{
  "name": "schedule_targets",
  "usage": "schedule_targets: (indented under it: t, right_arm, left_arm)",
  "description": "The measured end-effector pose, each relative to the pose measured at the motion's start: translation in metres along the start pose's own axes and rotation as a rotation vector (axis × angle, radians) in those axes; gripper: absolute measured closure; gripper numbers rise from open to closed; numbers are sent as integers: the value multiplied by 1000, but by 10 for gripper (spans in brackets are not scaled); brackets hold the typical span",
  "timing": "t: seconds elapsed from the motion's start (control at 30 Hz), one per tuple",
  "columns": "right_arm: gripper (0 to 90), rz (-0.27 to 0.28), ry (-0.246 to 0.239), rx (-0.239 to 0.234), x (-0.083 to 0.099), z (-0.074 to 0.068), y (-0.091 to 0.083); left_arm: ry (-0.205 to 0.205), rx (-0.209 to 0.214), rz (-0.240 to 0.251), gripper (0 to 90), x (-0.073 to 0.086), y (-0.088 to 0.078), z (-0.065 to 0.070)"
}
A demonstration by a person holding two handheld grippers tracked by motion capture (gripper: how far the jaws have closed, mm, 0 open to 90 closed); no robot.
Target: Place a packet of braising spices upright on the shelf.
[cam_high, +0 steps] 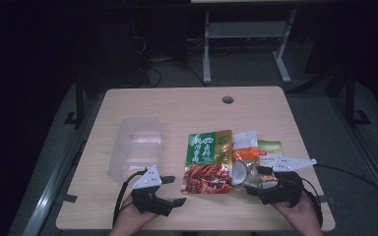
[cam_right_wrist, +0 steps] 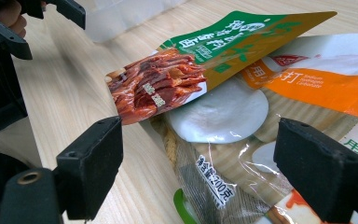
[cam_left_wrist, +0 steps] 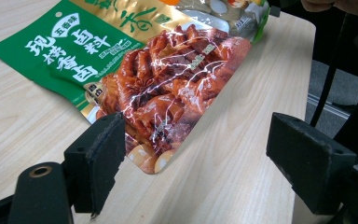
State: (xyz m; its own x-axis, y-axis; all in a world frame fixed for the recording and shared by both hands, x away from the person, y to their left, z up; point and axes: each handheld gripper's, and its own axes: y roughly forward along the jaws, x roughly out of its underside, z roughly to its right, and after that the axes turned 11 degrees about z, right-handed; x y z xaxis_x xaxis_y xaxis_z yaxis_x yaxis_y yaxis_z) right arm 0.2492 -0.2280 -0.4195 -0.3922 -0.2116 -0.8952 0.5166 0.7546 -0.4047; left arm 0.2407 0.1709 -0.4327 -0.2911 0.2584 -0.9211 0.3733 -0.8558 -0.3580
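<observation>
High view: the left gripper point(cam_high: 170, 191) and right gripper point(cam_high: 256, 179) rest at the near edge of the table point(cam_high: 177, 105), either side of a green and red food packet point(cam_high: 207, 162) that overlaps an orange and white packet point(cam_high: 248, 155), with a clear plastic tray point(cam_high: 137, 145) to the left. Left gripper view: jaws stand wide apart and empty, the food packet point(cam_left_wrist: 168, 88) flat just ahead. Right gripper view: jaws likewise spread, gripping nothing, above the orange and white packet point(cam_right_wrist: 261, 116), with the food packet point(cam_right_wrist: 200, 60) lying over it.

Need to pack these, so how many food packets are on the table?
2, perhaps more beneath: a green packet mid-table, overlapping an orange packet to its right. The clear box sits left.
</observation>
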Motion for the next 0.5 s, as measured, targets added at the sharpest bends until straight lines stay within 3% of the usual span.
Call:
schedule_targets:
  t: [0.5]
  right_arm:
    - [150,8,4,-12,-1,0,3]
  left_arm:
    - [-1,-7,-1,196,1,4,-1]
